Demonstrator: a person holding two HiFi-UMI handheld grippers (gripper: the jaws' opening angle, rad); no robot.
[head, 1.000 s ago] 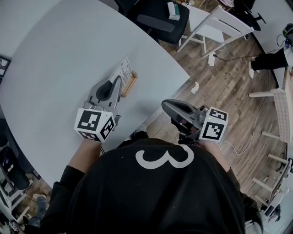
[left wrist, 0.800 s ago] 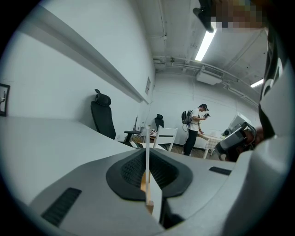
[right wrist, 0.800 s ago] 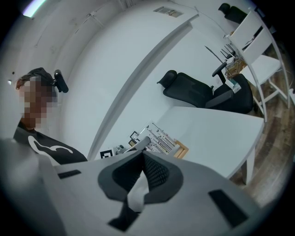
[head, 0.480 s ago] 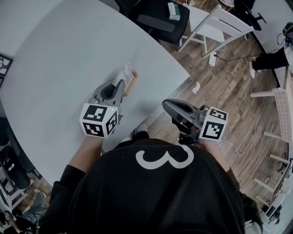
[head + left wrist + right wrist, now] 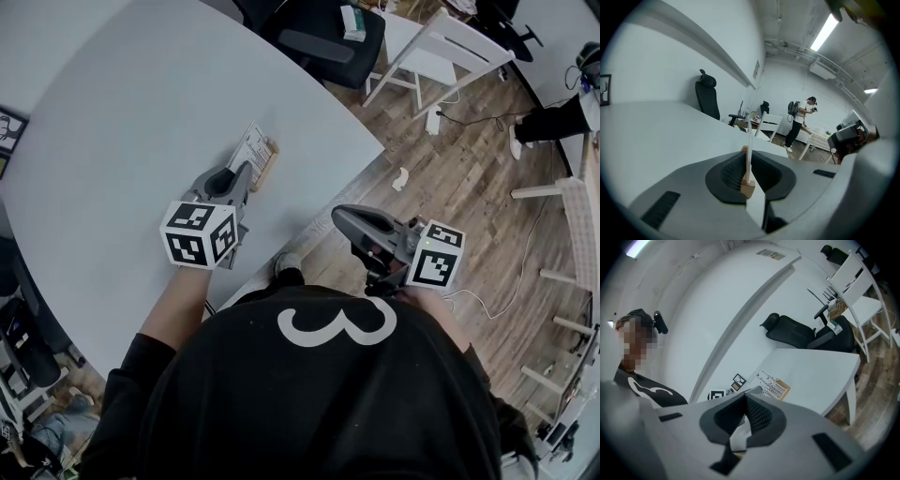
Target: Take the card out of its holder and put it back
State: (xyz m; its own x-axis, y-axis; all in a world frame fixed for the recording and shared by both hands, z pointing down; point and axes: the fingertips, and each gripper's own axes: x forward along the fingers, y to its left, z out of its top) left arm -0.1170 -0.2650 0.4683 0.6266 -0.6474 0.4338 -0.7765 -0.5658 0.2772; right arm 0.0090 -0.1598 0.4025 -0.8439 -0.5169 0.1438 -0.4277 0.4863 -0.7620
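Observation:
A white printed card [image 5: 251,148] stands in a small wooden holder [image 5: 270,165] on the white table [image 5: 122,103], near its curved front edge. My left gripper [image 5: 246,174] reaches the card from the near side. In the left gripper view the card [image 5: 749,140] runs edge-on between the dark pads, with the holder's end [image 5: 747,186] below; the jaws stand shut on the card. My right gripper [image 5: 339,217] hangs off the table over the floor, shut and holding nothing. The right gripper view shows the card [image 5: 771,384] and holder [image 5: 783,391] beyond its tips [image 5: 745,397].
A black office chair [image 5: 328,37] and a white chair [image 5: 441,56] stand past the table's far edge on the wooden floor [image 5: 469,187]. A framed picture [image 5: 7,127] lies at the table's left edge. A person [image 5: 799,119] stands far off in the room.
My left gripper has tilted; its marker cube has shifted up and to the right while its tips stay at the card. The right gripper has not moved.

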